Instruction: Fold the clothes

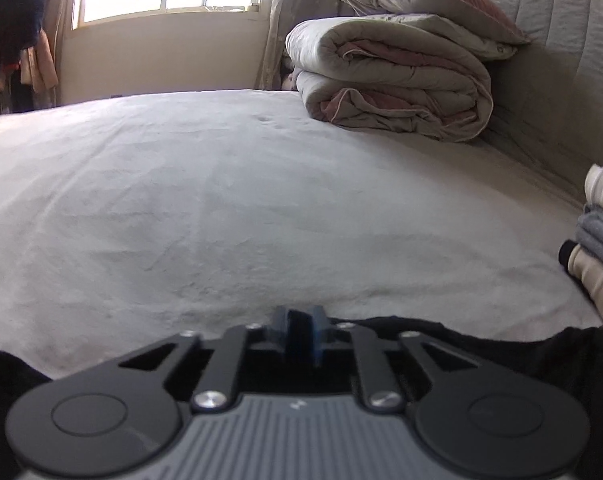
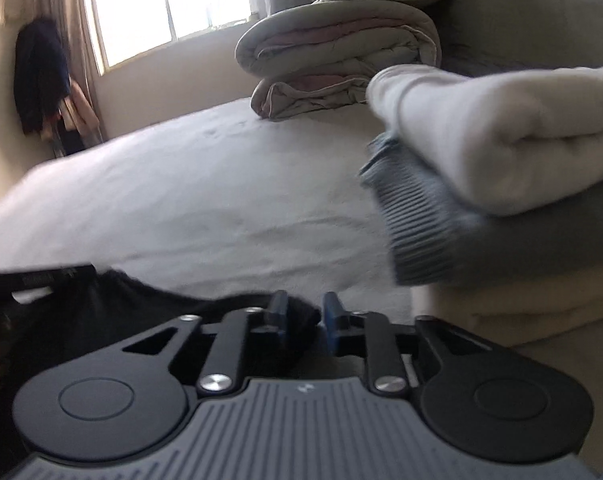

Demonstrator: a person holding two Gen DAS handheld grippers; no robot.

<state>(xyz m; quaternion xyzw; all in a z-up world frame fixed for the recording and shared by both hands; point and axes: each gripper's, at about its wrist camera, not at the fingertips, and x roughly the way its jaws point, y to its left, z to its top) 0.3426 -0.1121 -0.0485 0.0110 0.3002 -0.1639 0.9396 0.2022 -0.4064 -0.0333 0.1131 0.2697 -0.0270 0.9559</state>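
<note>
Gripping black cloth (image 1: 481,344), left claw (image 1: 300,330); right claw (image 2: 304,318) too, beside folded stack (image 2: 501,168).

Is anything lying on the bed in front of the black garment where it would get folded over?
Nothing visible. The black garment lies at the near edge by both grippers, and the bed sheet beyond it is bare. The stack of folded clothes sits off to the right, and the folded duvet is far back by the headboard.
</note>
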